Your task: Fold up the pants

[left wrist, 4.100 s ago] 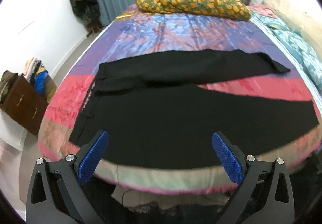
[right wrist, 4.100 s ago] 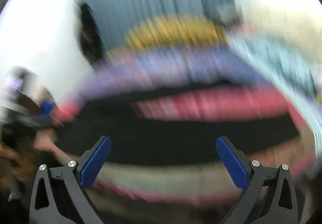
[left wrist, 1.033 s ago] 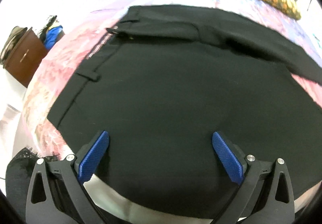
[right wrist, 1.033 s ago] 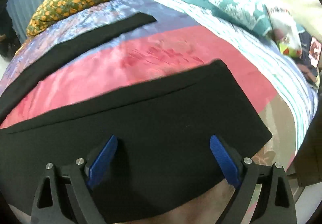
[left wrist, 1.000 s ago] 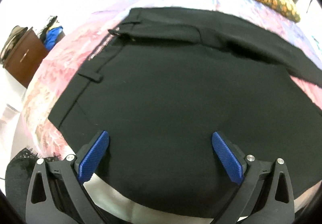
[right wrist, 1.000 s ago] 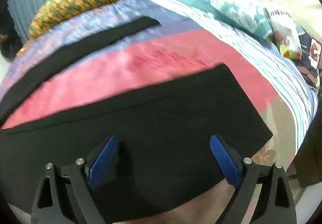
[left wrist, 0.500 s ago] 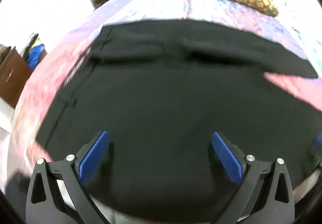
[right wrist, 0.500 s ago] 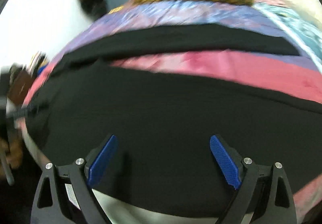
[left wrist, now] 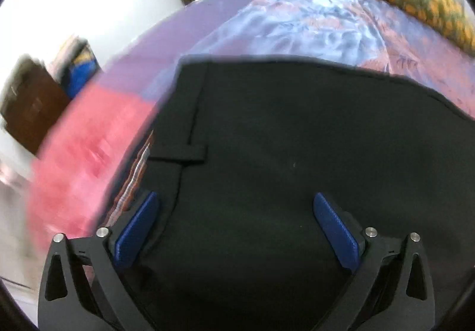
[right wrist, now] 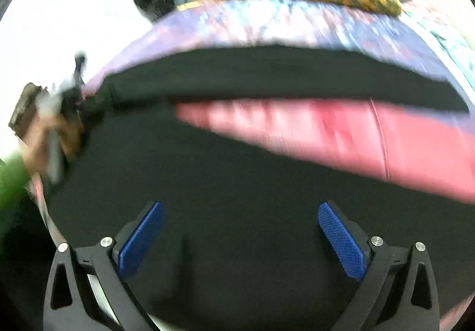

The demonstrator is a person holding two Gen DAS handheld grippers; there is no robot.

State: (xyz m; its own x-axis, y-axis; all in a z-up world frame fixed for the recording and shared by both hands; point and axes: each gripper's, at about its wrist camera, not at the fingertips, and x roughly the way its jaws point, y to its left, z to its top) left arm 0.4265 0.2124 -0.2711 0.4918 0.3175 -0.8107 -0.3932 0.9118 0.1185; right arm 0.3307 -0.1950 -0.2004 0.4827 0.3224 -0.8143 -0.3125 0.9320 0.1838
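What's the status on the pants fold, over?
Left gripper open over the waistband end, right gripper open over the near leg. Black pants flat on the bedspread, legs apart, unfolded. Nothing on the fabric.

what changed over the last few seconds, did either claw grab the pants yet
Both claws came in low over the black pants: the left claw to the waistband, the right claw swinging from the hem toward the middle. Neither has gripped; both remain open. The pants still lie spread flat.
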